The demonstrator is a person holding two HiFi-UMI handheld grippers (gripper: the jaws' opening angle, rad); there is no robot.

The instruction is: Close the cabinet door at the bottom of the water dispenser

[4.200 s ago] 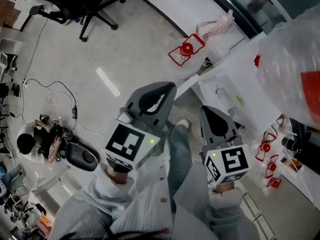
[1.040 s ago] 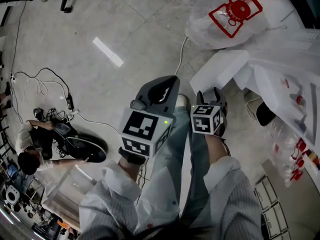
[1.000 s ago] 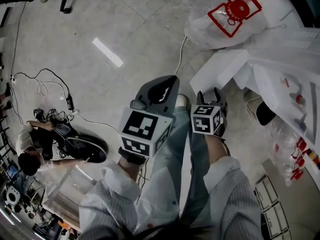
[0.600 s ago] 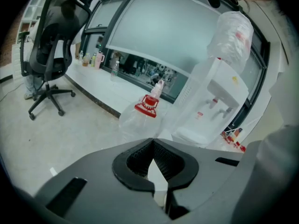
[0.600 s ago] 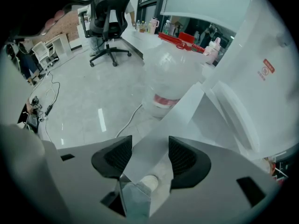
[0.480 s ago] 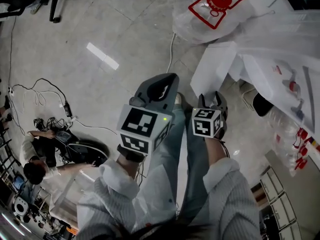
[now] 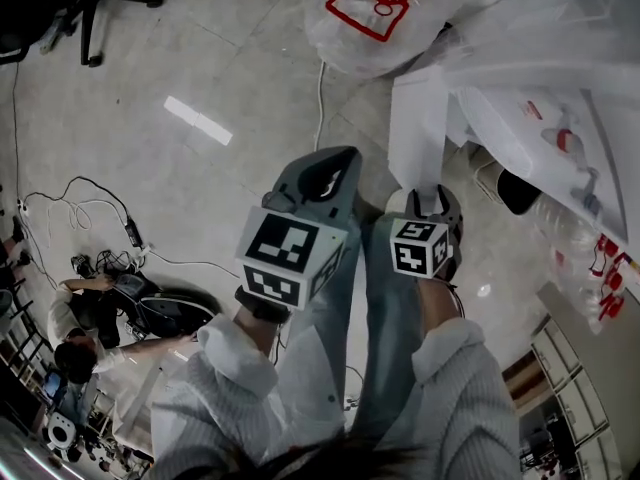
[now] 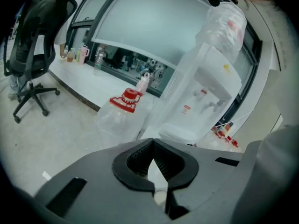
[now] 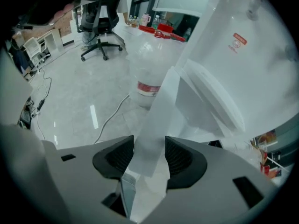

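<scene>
A person looks down past their legs at two handheld grippers above a pale tiled floor (image 7: 200,58). The right gripper (image 7: 430,198) clamps the free edge of the white cabinet door (image 7: 415,128). The door stands swung open from the bottom of the water dispenser (image 7: 540,88), at the floor's right edge. In the right gripper view, the door's edge (image 9: 161,106) fills the gap between both pads. The left gripper (image 8: 153,143) is empty with its jaw tips pressed together, held beside the right one. A clear water bottle (image 7: 365,13) with a red cap stands on the floor just beside the dispenser.
</scene>
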